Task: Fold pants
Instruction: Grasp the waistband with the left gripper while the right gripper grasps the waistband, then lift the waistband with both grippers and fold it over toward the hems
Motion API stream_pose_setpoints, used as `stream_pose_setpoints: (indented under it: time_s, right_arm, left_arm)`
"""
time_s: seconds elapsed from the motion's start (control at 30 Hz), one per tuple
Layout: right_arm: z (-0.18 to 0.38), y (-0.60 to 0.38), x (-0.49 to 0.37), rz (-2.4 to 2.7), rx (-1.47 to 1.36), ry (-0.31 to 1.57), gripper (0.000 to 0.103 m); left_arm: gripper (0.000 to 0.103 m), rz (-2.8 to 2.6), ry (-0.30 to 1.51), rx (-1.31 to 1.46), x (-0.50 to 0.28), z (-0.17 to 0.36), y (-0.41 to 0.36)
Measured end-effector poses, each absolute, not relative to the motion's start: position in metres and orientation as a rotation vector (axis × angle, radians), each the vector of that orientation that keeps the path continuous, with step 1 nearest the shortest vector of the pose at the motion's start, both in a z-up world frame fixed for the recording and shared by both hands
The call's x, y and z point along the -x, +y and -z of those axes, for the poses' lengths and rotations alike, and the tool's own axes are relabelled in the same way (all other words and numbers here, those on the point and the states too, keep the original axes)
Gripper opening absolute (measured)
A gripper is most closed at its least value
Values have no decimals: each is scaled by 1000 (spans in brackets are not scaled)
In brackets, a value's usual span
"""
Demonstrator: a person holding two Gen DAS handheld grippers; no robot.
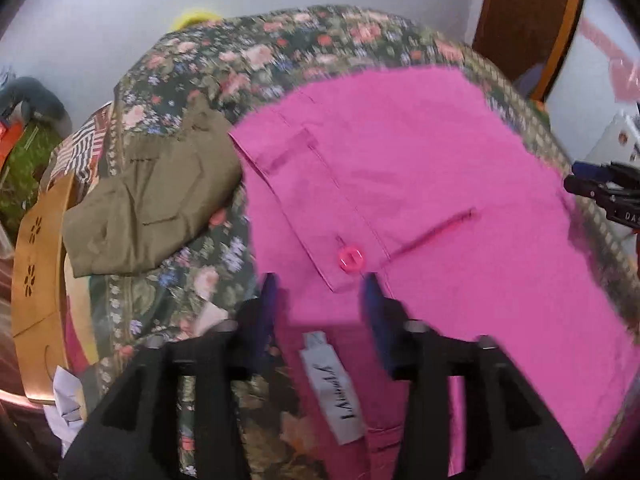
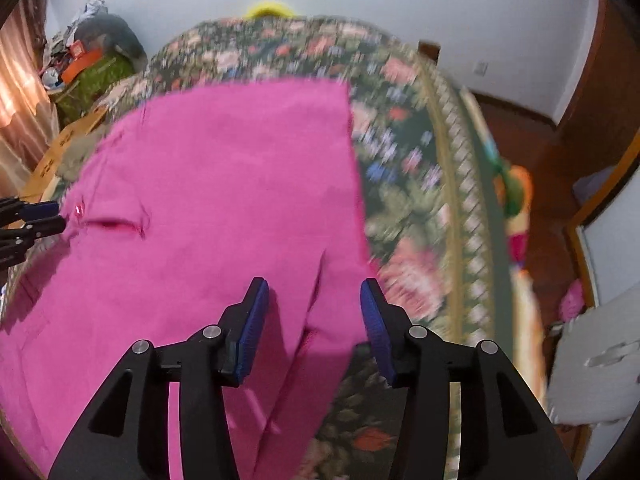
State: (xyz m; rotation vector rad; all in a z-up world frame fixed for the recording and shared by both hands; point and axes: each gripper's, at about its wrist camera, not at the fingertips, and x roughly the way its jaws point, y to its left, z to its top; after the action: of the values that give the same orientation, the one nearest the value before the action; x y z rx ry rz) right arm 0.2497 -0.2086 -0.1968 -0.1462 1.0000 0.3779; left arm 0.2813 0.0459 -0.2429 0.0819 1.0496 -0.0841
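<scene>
Bright pink pants [image 1: 420, 184] lie spread on a floral-covered bed [image 1: 248, 56]. The waistband with its pink button [image 1: 350, 258] and a white label [image 1: 334, 388] lies just in front of my left gripper [image 1: 320, 296], which is open with the waistband edge between its fingers. My right gripper [image 2: 314, 300] is open over the near right edge of the pants [image 2: 224, 184], where a fold of the cloth runs between the fingers. The right gripper also shows at the right edge of the left wrist view [image 1: 600, 188]. The left gripper shows at the left edge of the right wrist view [image 2: 36, 218].
Folded olive-green pants [image 1: 152, 204] lie on the bed left of the pink ones. A cardboard box [image 1: 38, 280] and striped cloth [image 1: 86, 144] sit off the bed's left side. A colourful toy [image 2: 516, 200] hangs by the bed's right edge, near a wooden door [image 1: 524, 20].
</scene>
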Motion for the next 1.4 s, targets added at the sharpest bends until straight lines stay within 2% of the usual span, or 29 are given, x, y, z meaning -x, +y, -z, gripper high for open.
stream_pose_setpoints:
  time_s: [0.03,0.07,0.2,0.33,0.63,0.7,0.83,0.87,0.9,0.93,1.0,1.03,1.07,1.17,1.4]
  right_arm:
    - [190,-211,-252,-381,138,988,44]
    - [182,-212,-255,-390,122,975,45]
    - [161,-211,-279,-382,88,921,53]
    - [157,-198,-309,-399,94,900,53]
    - [185,-180,-387,-406,90,926,53]
    - [194,-176,-402,-403,88,938,53]
    - [216,-170,-426,-399,61,978,53]
    - [221,-168,-430,-402,48,989,52]
    - [223,-167,-430,-404,35,975,46]
    - [223,-167,-428,-410,23,955,40]
    - [223,-165,-427,-438,-15,956,15]
    - [223,-163,-426,-441,-27,957,9]
    - [221,-161,-425,-446,-22,953,6]
    - [214,-150,-417,-436,56,919,4]
    - [161,-155,-403,-438,41,806,3]
  left_arm:
    - [74,84,1027,-53,-285,236,53]
    - [80,76,1006,-33,-289,231,58]
    - [80,23,992,17,-323,224,77]
    - [80,22,1025,93,-362,236,89]
    - [80,67,1052,116,-412,269,105]
    - [75,84,1054,121,-417,274,107]
    - [51,155,1070,187,-425,283,109]
    - [48,158,1067,190,-426,283,108]
    - [46,152,1064,182,-427,283,107]
    - [39,151,1063,171,-428,283,105]
    - [28,147,1057,159,-428,282,101]
    - [21,145,1055,156,-428,280,99]
    - [19,135,1054,144,-428,279,97]
    - [14,95,1017,67,-423,268,86]
    - [14,29,871,-47,-396,206,72]
